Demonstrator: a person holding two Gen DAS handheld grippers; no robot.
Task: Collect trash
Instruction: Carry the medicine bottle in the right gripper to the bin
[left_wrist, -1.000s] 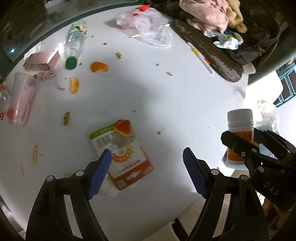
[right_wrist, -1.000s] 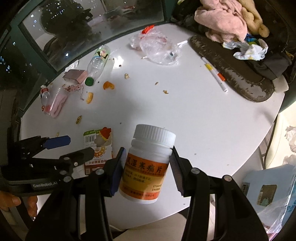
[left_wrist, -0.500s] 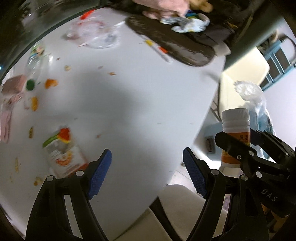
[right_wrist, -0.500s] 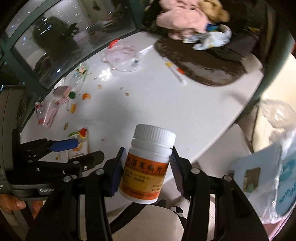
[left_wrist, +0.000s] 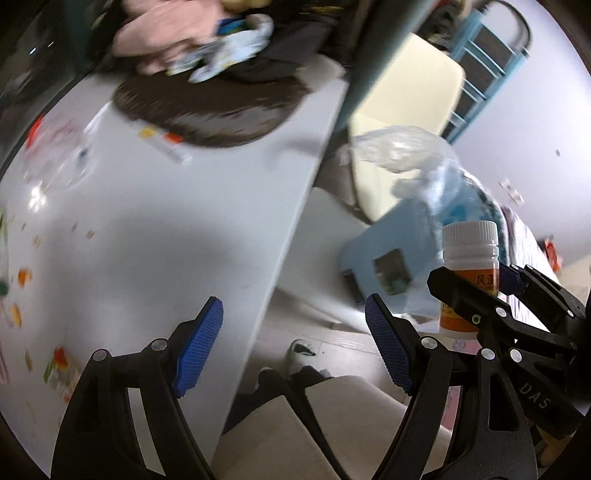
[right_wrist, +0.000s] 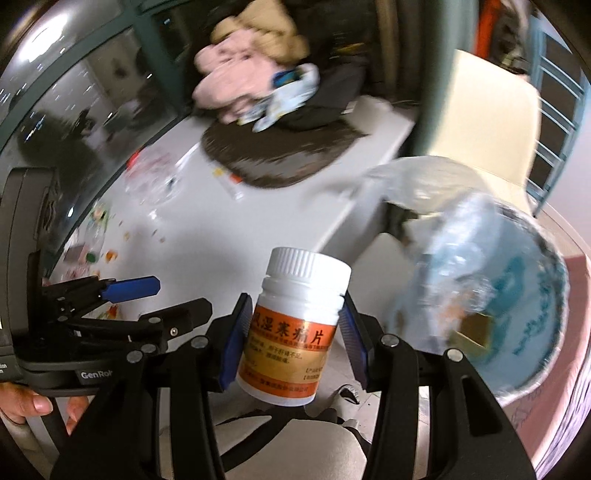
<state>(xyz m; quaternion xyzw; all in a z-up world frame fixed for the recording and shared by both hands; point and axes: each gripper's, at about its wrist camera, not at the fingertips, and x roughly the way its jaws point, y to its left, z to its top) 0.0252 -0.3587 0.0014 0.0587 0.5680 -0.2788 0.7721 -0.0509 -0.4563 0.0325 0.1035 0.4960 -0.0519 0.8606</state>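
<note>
Two claws appear in the left wrist view: the left claw (left_wrist: 291, 347) in the foreground stands wide open with nothing between its blue pads, hanging over the near edge of the white desk (left_wrist: 166, 229), while the right claw (left_wrist: 476, 291) at the right side is clamped on a white pill bottle (left_wrist: 470, 258) with an orange label, held upright off the desk's edge. Beyond the bottle sits a blue bin lined with a clear plastic bag (left_wrist: 413, 177), standing on the floor past the desk's right edge. Litter is scattered along the desk's left edge: small orange scraps (left_wrist: 24, 277) and a crumpled carton (left_wrist: 59, 373), all blurred. In the right wrist view, the right claw (right_wrist: 293, 345) grips the pill bottle (right_wrist: 295, 328) by its label, both pads pressing its sides, and the bin (right_wrist: 491, 295) lies just to the right with its mouth open toward the camera. The left claw (right_wrist: 147, 295) shows at the left, empty, a hand (right_wrist: 33, 406) beneath it. Judging by this, one item is on its way to the bin but not yet dropped; the plastic wrap (right_wrist: 155, 181), scraps and carton on the desk remain to be collected.
</note>
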